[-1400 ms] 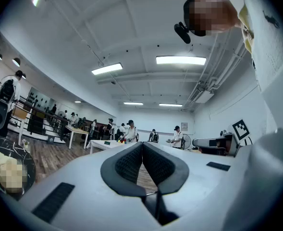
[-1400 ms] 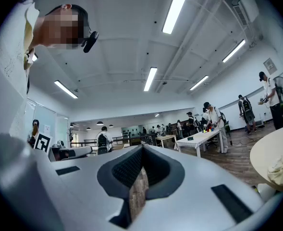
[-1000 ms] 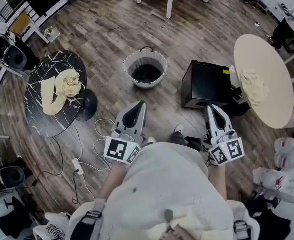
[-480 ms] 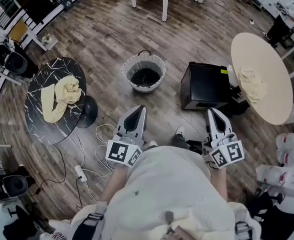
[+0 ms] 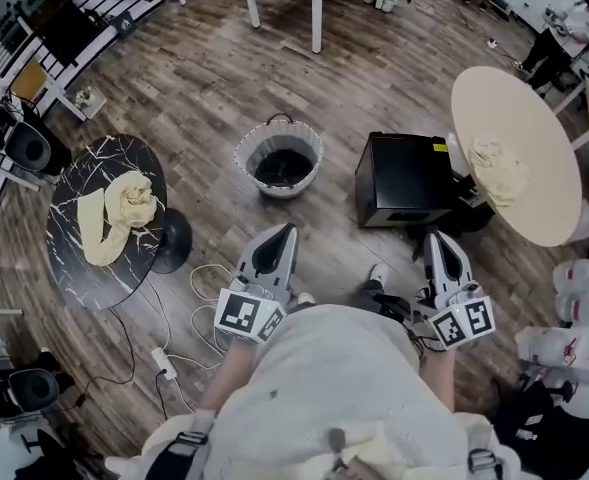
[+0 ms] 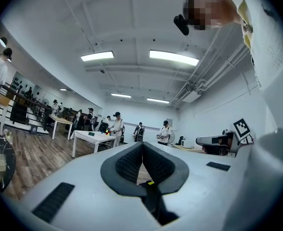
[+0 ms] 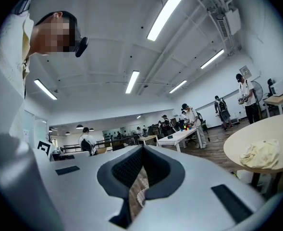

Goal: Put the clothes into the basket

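— Where are the clothes?
— A yellow garment [image 5: 122, 206] lies on the black marbled desk [image 5: 99, 278], and a pale cloth [image 5: 496, 171] on the round beige desk [image 5: 524, 108] (the basket [image 5: 242, 158] stands on the floor between the two desks).
— And the claws?
— The left claw [image 5: 285, 228] and the right claw [image 5: 437, 236] are both closed, with nothing in them.

Floor [image 5: 204, 78]: wood-look planks, matt, grainy. Dark round counter [image 5: 79, 278]: black marble-look w/ white veins, slight sheen. Yellow garment [image 5: 114, 213] on it: soft, crumpled cloth. Basket [image 5: 246, 146]: pale fabric-like rim, dark inside. Black box [image 5: 404, 173]: smooth, matt. Beige round counter [image 5: 534, 198]: smooth, matt. Cream garment [image 5: 496, 168]: crumpled cloth. Left hand-held gripper [image 6: 142, 148] & right hand-held gripper [image 7: 142, 148]: smooth pale plastic, dark ribbed pads [image 6: 129, 162].
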{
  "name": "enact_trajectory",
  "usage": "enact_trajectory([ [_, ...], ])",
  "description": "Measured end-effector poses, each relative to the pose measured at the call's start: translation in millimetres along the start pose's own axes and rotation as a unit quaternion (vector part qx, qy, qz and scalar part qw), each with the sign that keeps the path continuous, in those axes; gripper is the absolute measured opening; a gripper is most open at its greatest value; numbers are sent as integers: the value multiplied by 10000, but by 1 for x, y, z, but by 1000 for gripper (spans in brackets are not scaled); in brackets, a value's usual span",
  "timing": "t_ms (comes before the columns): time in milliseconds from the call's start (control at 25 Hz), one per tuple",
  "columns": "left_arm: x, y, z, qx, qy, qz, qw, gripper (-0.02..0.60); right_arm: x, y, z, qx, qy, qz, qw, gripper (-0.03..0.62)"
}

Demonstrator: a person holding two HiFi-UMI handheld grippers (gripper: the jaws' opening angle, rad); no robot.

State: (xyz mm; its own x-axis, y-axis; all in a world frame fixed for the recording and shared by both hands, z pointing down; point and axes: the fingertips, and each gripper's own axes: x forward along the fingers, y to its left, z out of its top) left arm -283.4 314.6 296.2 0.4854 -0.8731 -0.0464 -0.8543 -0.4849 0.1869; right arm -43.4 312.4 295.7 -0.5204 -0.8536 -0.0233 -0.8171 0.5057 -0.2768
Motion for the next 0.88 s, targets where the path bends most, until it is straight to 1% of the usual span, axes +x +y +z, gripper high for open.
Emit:
enact_trajectory([
  [160, 17, -4, -2, -31, 95, 21, 9999, 21, -3, -20, 6, 15, -80, -172, 9998, 8],
  [280, 43, -21, -6, 2, 209, -99, 9997, 21, -9, -44, 15, -31, -103, -280, 9995, 8],
  [400, 72, -44, -13, 83, 299, -262, 9992, 21, -18, -76, 18, 57, -91, -421, 9991, 8],
  [560, 108, -69, -21, 18, 323, -343, 9989, 21, -28, -118, 25, 194, -94, -580, 9981, 8],
  [880, 202, -115, -24, 84, 368, -299, 9988, 21, -12, -216, 58, 144, -42, -545, 9984, 8],
])
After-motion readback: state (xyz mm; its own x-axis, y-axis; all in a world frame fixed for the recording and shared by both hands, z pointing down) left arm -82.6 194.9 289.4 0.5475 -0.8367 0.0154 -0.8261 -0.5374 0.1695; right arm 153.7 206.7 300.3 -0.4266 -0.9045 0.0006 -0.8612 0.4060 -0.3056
